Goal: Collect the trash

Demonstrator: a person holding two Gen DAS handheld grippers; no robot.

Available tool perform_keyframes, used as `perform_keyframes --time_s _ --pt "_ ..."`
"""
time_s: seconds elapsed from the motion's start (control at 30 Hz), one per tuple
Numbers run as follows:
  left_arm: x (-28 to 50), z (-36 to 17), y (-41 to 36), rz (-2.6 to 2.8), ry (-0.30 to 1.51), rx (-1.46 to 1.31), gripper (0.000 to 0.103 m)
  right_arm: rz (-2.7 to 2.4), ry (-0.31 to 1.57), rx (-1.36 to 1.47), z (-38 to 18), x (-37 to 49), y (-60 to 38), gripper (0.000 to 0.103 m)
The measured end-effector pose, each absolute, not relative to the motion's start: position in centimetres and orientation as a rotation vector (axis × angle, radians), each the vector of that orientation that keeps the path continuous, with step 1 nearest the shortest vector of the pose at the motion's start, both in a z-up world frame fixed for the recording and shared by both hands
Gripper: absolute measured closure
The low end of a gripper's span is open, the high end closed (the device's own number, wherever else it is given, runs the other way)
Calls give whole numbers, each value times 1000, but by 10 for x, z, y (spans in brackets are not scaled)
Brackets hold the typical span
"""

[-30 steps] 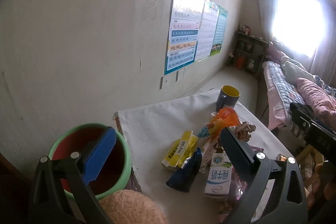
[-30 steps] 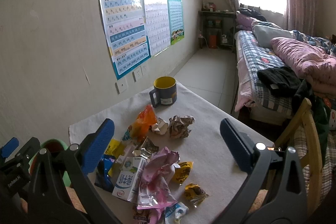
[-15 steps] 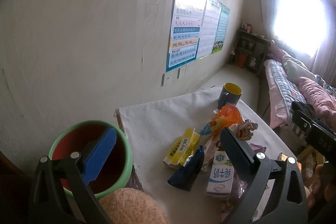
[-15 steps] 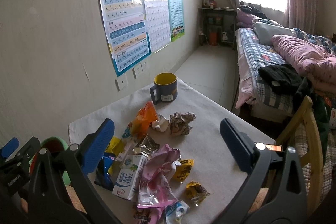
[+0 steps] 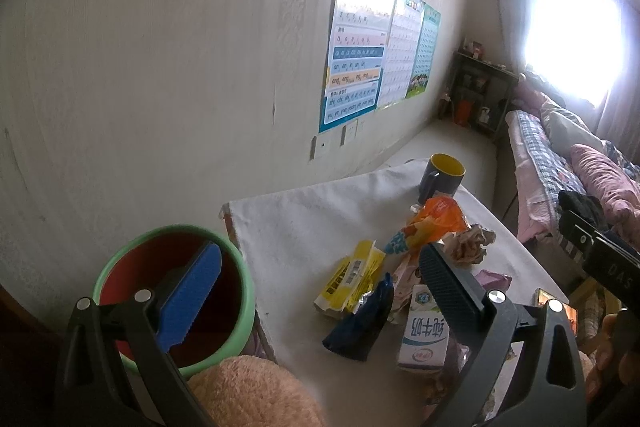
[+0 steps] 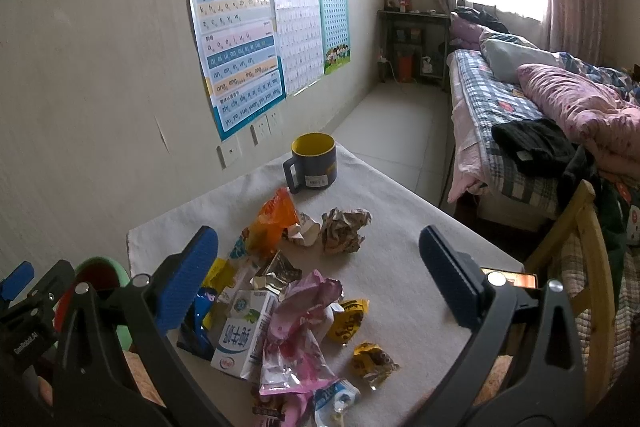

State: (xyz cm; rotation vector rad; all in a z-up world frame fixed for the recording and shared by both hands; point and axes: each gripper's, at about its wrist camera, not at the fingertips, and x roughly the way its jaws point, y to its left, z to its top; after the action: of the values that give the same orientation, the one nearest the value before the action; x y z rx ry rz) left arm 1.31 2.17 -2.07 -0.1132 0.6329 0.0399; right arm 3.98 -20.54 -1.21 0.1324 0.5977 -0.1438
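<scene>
A pile of trash lies on the white-clothed table point(image 6: 400, 211): a milk carton point(image 6: 244, 335), a pink wrapper point(image 6: 296, 331), an orange wrapper point(image 6: 276, 217), a crumpled paper ball point(image 6: 344, 229), yellow wrappers point(image 6: 348, 323) and a dark blue wrapper point(image 5: 360, 315). A green bin with a red inside point(image 5: 172, 291) stands left of the table. My left gripper point(image 5: 316, 267) is open and empty, above the bin and the table's left edge. My right gripper point(image 6: 320, 259) is open and empty above the trash pile.
A dark mug with a yellow inside point(image 6: 314, 161) stands at the table's far end. A fuzzy peach-coloured thing point(image 5: 248, 391) sits by the bin. A wooden chair point(image 6: 576, 251) and a bed point(image 6: 528, 131) are to the right. The wall with posters point(image 6: 240, 47) is at left.
Both grippers have drifted slightly, so the table and trash sit a little lower in view. Both stay open and empty.
</scene>
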Motion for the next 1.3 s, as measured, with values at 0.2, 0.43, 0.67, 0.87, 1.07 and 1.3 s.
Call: perform_keyframes --time_s 0.2,0.43,0.67,0.87,1.07,1.3 --pt "13 -22 23 41 635 -114 8 -145 600 131 -13 40 -206 4" --pt "12 -24 24 44 637 -115 8 -145 601 130 -13 39 -206 4" --pt "13 -22 23 38 634 -116 8 -145 602 131 -13 40 -205 4" --pt "14 -22 25 32 634 -120 8 -146 602 131 -14 40 -205 4" --pt "13 -23 21 13 626 -108 8 -145 604 131 -14 40 -205 4" --pt "12 -17 16 -27 624 -112 8 -145 609 132 -16 39 -207 4"
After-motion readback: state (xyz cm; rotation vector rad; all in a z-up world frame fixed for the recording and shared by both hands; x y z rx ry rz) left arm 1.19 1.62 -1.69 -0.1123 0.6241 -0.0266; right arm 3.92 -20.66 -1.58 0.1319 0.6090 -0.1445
